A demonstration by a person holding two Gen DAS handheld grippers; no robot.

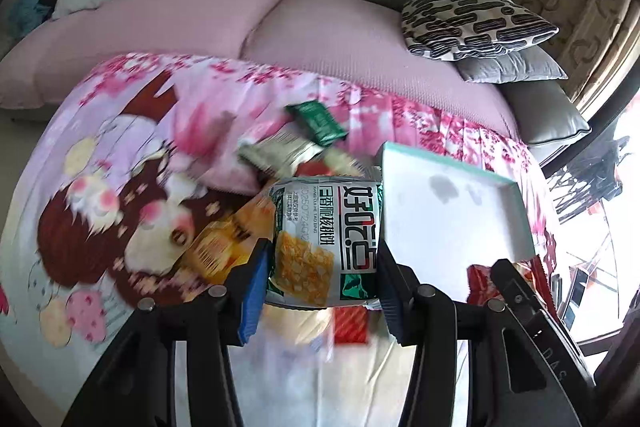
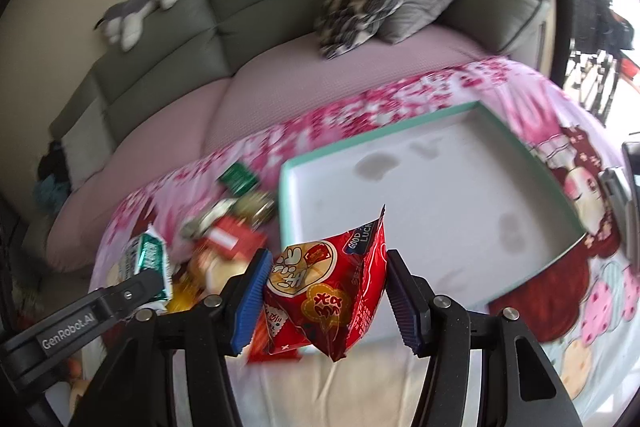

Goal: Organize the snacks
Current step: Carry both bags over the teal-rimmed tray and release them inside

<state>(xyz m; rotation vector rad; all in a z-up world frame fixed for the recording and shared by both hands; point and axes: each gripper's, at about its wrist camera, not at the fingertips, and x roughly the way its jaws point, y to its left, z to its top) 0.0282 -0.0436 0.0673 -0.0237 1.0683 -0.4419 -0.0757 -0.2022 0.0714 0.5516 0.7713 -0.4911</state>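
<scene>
Left wrist view: the left gripper [image 1: 322, 263] is clamped on one white-and-green snack packet [image 1: 326, 239] printed with Chinese characters, held above the pink cartoon cloth [image 1: 120, 167]. The right gripper [image 2: 324, 287] squeezes one red snack packet [image 2: 328, 287] reading "GOOD LUCK", at the near edge of one teal-rimmed box [image 2: 436, 187]. About five more packets [image 2: 228, 231] lie piled left of it. The left gripper's arm reads "GenRobot.AI".

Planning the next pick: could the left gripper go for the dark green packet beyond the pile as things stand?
Probably not yet: the left gripper is shut on a green-and-white snack pack, though the dark green packet lies uncovered.
</scene>
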